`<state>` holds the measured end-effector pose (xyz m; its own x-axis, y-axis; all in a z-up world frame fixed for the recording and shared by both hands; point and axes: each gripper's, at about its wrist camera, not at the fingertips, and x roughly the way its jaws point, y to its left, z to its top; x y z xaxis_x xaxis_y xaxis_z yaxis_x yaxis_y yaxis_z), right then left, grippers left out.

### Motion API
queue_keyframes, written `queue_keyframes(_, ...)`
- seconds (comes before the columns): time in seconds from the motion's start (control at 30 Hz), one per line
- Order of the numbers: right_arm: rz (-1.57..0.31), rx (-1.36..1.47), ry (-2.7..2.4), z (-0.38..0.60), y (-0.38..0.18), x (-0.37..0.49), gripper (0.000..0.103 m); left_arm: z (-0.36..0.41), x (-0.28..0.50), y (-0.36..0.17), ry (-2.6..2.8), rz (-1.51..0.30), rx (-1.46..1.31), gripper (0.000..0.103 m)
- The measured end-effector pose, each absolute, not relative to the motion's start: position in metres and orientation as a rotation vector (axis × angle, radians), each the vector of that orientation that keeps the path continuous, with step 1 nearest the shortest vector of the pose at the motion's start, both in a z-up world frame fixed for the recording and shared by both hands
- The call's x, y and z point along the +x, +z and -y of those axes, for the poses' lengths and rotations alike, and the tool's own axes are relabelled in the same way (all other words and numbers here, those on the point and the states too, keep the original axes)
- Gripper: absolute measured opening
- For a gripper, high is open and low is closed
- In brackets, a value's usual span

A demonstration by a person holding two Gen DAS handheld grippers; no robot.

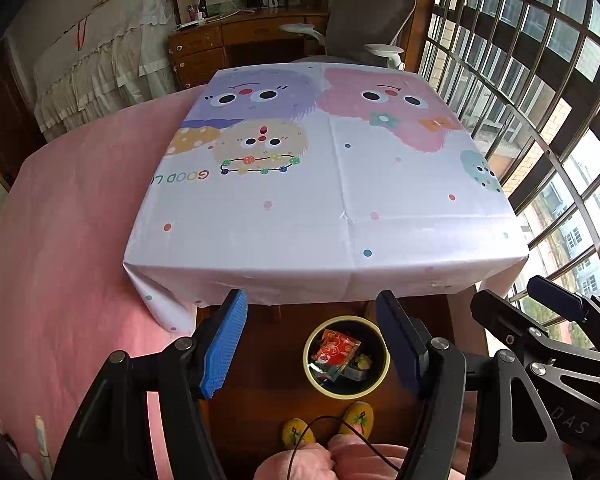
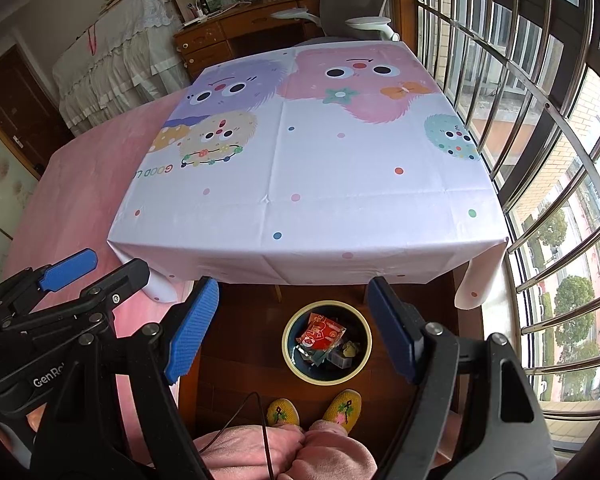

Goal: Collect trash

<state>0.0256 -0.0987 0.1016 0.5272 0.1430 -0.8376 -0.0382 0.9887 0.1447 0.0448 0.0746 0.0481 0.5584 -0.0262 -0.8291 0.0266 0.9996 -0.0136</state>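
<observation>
Both tools hang side by side with nothing between their fingers: the left tool (image 1: 312, 336) is spread wide, and the right tool (image 2: 292, 328) likewise. Straight below and a little ahead, on the floor at the person's slippers (image 2: 342, 404), stands the bin (image 1: 312, 380) with wrappers (image 1: 336, 350) already inside. Beyond it the table (image 1: 340, 240) shows only its printed cloth; no loose trash is visible there, so the task looks near done.

Bright daylight from the window (image 1: 540, 128) at right; sharp centre, fisheye-bent, dark corners.
</observation>
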Motion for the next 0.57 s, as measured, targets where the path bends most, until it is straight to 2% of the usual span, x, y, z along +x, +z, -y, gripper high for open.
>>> queue_keyframes(0.57, -1.013, 0.111, 0.116, 0.0986, 0.0943, 0.0216, 0.075, -0.0694, 0.0355, 0.0402, -0.016, -0.972, -0.005, 0.068)
